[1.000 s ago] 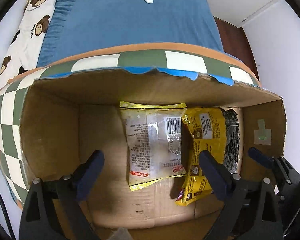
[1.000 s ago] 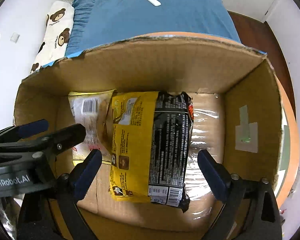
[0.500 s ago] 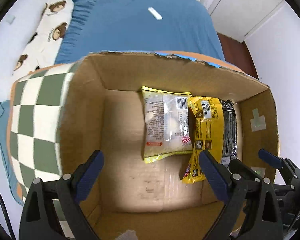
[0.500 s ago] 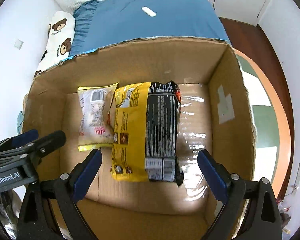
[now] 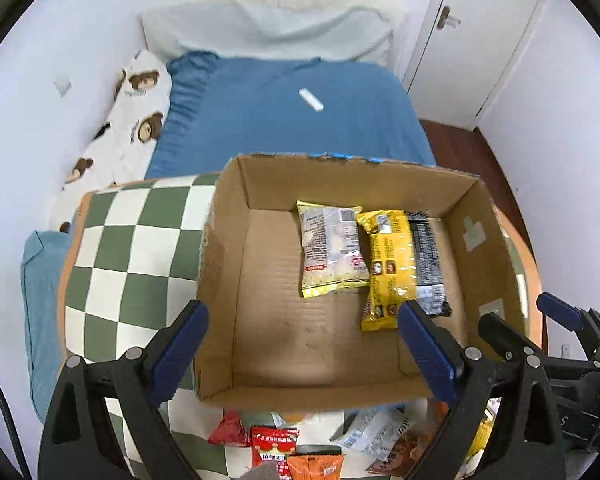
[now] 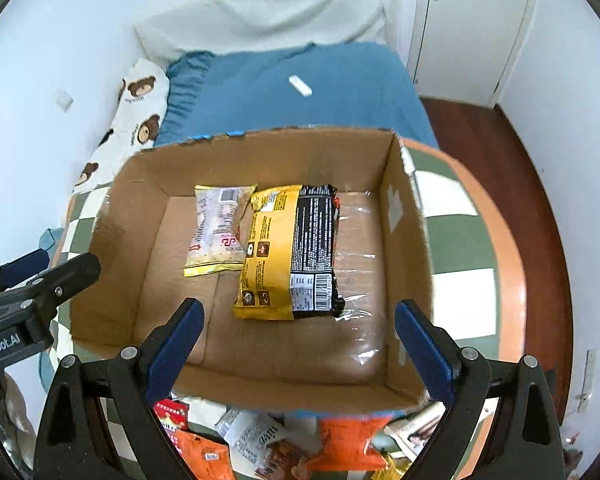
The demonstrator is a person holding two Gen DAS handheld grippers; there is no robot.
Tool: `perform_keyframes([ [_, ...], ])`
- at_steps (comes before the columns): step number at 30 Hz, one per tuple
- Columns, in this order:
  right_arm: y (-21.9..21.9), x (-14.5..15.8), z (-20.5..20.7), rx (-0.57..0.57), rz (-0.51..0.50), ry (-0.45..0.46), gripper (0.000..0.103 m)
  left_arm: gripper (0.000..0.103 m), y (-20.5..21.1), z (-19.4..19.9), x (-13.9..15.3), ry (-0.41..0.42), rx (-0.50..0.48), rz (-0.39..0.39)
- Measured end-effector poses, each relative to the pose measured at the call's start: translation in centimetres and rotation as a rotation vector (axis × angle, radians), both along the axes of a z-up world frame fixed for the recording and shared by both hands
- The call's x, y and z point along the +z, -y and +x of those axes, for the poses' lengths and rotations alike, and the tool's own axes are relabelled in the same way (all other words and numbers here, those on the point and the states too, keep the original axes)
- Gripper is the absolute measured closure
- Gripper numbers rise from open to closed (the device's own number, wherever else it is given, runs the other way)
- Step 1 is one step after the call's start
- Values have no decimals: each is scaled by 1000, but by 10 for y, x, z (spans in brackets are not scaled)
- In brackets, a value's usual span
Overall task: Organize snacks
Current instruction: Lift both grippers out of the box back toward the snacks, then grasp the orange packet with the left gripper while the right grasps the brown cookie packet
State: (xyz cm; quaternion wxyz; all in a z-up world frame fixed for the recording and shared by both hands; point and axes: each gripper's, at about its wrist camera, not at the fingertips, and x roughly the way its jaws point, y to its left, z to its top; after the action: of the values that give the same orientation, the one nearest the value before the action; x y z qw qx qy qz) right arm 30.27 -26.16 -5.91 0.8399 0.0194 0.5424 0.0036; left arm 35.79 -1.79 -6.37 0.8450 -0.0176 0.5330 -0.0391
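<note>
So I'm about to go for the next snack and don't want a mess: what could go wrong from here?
The loose snack pile lies tight against the cardboard box, partly under its near wall, so a grab could drag the box. Packets overlap, so the open right gripper or left gripper might pinch two. The yellow-black packet overlaps the white packet, wasting floor space.

Bright, even room light, glare on the cardboard box's [image 6: 260, 376] taped floor, slight blur, strong fisheye bending at edges.
</note>
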Motion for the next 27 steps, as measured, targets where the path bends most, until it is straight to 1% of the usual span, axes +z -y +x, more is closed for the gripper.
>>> perform_keyframes([
  [5, -1, 30, -34, -6, 2, 77, 5, 6, 4, -35, 24, 64, -5, -3],
  [10, -1, 48, -67, -18, 34, 116, 5, 6, 2, -61, 35, 96, 1, -16],
  [13, 0, 51, -87, -23, 68, 112, 5, 6, -1, -80, 36, 100, 9, -22],
  [16, 4, 40, -106, -36, 117, 77, 5, 6, -4, -94, 29, 81, 21, -27],
  [18, 8, 27, -117, -52, 148, 45, 5, 6, -9, -106, 14, 39, 36, -26],
  [20, 13, 5, -129, -76, 179, 1, 5, 6, -14, -116, -6, -5, 44, -13],
  [24, 22, -38, -149, -117, 236, -86, 5, 6, -23, -136, -62, -111, 59, 83],
  [25, 24, -48, -154, -127, 250, -102, 10, 6, -26, -140, -79, -149, 62, 104],
  [26, 25, -57, -158, -136, 258, -115, 14, 6, -28, -143, -101, -204, 61, 126],
  [27, 26, -69, -163, -146, 258, -137, 22, 6, -29, -145, -112, -234, 59, 136],
])
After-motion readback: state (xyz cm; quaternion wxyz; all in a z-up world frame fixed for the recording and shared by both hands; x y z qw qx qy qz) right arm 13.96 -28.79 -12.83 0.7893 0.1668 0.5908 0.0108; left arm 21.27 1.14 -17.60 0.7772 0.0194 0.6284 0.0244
